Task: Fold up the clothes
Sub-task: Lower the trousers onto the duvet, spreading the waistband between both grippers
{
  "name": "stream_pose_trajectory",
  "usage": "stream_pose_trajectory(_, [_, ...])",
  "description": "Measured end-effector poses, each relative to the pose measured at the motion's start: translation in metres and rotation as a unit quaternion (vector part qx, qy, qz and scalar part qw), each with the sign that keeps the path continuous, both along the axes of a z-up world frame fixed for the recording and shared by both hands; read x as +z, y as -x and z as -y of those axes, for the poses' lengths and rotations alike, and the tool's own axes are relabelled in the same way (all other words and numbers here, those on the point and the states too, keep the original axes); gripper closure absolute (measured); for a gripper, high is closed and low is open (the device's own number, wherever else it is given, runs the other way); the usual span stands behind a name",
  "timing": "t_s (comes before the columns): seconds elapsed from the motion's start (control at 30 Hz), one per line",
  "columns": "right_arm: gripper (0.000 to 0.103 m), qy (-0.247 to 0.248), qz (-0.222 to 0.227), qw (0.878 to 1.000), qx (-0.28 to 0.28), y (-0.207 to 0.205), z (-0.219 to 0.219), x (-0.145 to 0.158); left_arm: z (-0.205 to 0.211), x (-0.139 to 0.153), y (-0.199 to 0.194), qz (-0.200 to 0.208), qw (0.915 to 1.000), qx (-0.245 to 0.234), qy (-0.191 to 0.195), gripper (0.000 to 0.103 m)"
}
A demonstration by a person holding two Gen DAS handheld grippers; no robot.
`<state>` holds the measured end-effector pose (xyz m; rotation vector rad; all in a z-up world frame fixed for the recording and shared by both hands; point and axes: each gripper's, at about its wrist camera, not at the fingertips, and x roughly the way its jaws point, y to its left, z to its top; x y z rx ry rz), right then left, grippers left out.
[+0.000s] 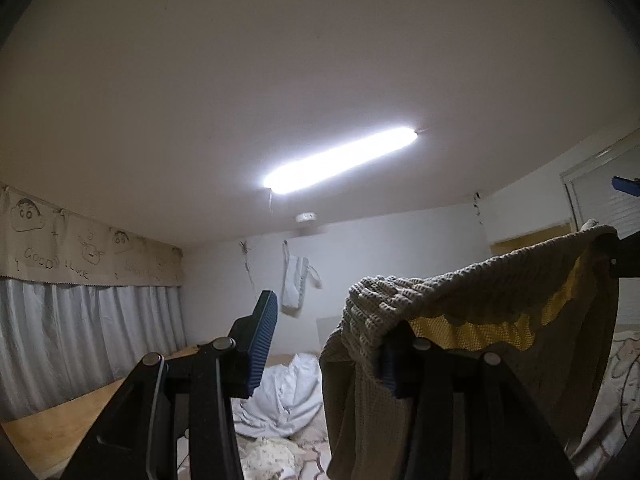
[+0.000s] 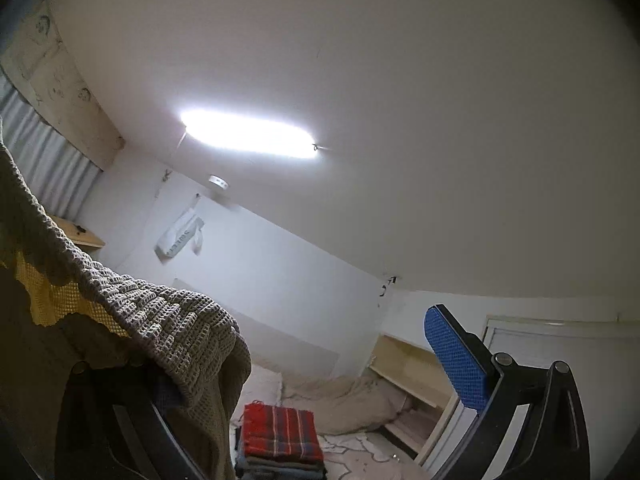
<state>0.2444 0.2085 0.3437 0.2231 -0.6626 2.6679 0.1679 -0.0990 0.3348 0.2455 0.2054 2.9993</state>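
Observation:
A beige waffle-knit garment (image 1: 460,292) with a yellow mesh lining (image 1: 472,334) hangs in the air, stretched between my two grippers. My left gripper (image 1: 328,320) is open wide. Its left blue pad (image 1: 262,340) is bare, and the garment drapes over its right finger and hides the tip. In the right wrist view the same garment (image 2: 160,320) lies over the left finger of my right gripper (image 2: 300,340), which is also open, its right blue pad (image 2: 456,356) bare. The right gripper (image 1: 626,222) also shows at the left wrist view's right edge.
Below on the bed sits a stack of folded clothes topped by a red plaid piece (image 2: 282,436). Crumpled white bedding (image 1: 280,396) and a beige duvet (image 2: 344,400) lie beyond. Grey curtains (image 1: 80,340) hang on the left; a wooden shelf (image 2: 412,368) and door (image 2: 560,344) stand on the right.

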Motion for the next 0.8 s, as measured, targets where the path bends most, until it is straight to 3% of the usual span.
stream_pose_trajectory(0.07, [0.0,0.002,0.017,1.0,0.009,-0.01,0.0,0.004,0.005,0.002,0.0,0.029,0.9996,-0.006,0.001,0.056])
stream_pose_trajectory(0.17, [0.0,0.009,0.089,0.996,0.007,0.037,-0.004,-0.036,0.008,-0.01,0.028,0.098,0.9951,-0.012,-0.003,0.056])
stream_pose_trajectory(0.3, [0.0,0.019,0.183,0.983,0.004,0.1,-0.009,-0.09,-0.001,-0.075,0.104,0.21,0.9776,-0.002,-0.005,0.056])
stream_pose_trajectory(0.37, [0.0,0.024,0.23,0.973,0.002,0.131,-0.012,-0.117,-0.008,-0.128,0.159,0.279,0.9603,0.007,-0.008,0.056])
stream_pose_trajectory(0.43, [0.0,0.029,0.277,0.96,0.0,0.163,-0.014,-0.144,-0.013,-0.188,0.217,0.349,0.9368,0.013,-0.022,0.056])
stream_pose_trajectory(0.6, [0.0,0.066,0.404,0.911,-0.052,0.314,-0.034,-0.275,-0.025,-0.332,0.343,0.477,0.8756,0.051,-0.061,0.058])
stream_pose_trajectory(0.7, [0.0,0.076,0.463,0.879,-0.084,0.388,-0.04,-0.344,-0.033,-0.387,0.391,0.525,0.8449,0.069,-0.076,0.059])
stream_pose_trajectory(0.8, [0.0,0.088,0.502,0.854,-0.102,0.432,-0.052,-0.389,-0.033,-0.419,0.433,0.555,0.8243,0.082,-0.077,0.059])
